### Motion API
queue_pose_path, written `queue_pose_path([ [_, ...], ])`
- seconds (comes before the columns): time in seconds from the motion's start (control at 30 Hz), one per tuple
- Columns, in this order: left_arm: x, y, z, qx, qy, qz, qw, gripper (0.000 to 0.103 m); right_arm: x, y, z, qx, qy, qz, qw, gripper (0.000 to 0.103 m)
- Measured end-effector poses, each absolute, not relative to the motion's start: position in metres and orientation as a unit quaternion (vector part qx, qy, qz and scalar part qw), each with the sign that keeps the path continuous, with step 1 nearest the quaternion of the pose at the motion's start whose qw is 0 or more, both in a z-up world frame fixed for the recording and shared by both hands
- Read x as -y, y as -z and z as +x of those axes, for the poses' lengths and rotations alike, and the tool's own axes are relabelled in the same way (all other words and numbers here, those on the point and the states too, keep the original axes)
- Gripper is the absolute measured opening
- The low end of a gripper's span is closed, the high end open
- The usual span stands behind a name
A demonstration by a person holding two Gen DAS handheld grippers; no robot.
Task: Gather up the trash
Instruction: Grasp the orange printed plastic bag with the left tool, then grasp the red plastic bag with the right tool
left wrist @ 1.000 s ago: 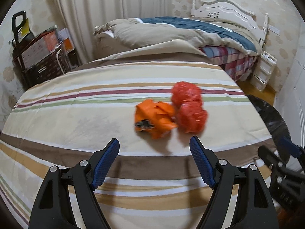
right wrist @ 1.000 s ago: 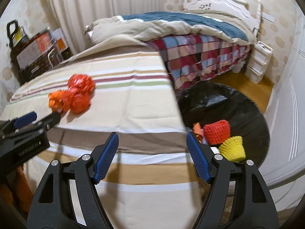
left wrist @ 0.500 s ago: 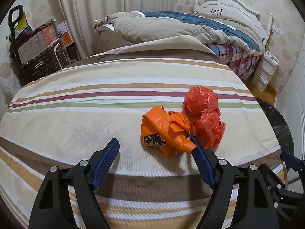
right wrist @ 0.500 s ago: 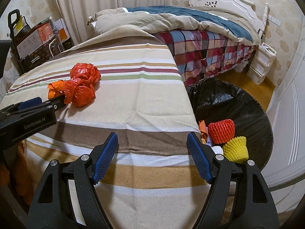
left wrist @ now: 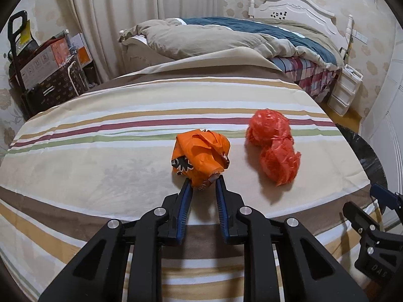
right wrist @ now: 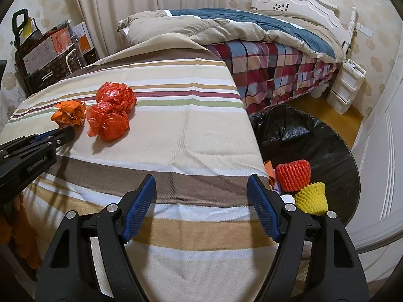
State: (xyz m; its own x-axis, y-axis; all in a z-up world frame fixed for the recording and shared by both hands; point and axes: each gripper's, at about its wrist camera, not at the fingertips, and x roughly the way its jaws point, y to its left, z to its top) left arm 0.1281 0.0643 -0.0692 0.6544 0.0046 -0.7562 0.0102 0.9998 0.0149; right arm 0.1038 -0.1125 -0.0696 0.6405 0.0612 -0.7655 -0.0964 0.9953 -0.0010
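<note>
Trash half collected: left gripper (left wrist: 203,185) jaws pinching the orange wad (left wrist: 200,153), red bags (left wrist: 274,146) at three o'clock waiting (right gripper (right wrist: 201,201) jaws wide, empty).

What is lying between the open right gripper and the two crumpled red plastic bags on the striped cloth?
Nothing: in the right wrist view, only bare striped cloth separates the right gripper from the two crumpled red plastic bags.

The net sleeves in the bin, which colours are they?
Red and yellow; right wrist view.

Orange wrapper (left wrist: 200,154), red bags (left wrist: 273,146)
</note>
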Motion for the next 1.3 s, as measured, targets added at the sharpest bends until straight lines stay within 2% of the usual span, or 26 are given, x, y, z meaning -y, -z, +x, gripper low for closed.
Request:
queue_pose_path([
  [0.93,-0.148,0.067,0.115,-0.412,-0.059,-0.033,0.908,0.022,0.011,0.070,0.168,-0.425,-0.101,-0.053,0.898,0.073],
  [1.0,-0.149,0.068,0.114,-0.413,-0.058,-0.035,0.908,0.022,0.010,0.071,0.171,-0.428,-0.100,-0.050,0.897,0.068],
  [1.03,-0.149,0.068,0.115,-0.413,-0.058,-0.035,0.908,0.022,0.010,0.072,0.173,-0.431,-0.101,-0.048,0.896,0.061],
  [1.1,-0.150,0.069,0.115,-0.414,-0.057,-0.036,0.908,0.022,0.010,0.072,0.174,-0.431,-0.099,-0.048,0.896,0.054],
  [1.17,-0.151,0.069,0.116,-0.415,-0.056,-0.038,0.907,0.022,0.010,0.072,0.173,-0.430,-0.098,-0.047,0.896,0.041],
  [1.3,-0.152,0.069,0.116,-0.414,-0.056,-0.038,0.908,0.022,0.011,0.072,0.171,-0.428,-0.099,-0.043,0.898,0.036],
])
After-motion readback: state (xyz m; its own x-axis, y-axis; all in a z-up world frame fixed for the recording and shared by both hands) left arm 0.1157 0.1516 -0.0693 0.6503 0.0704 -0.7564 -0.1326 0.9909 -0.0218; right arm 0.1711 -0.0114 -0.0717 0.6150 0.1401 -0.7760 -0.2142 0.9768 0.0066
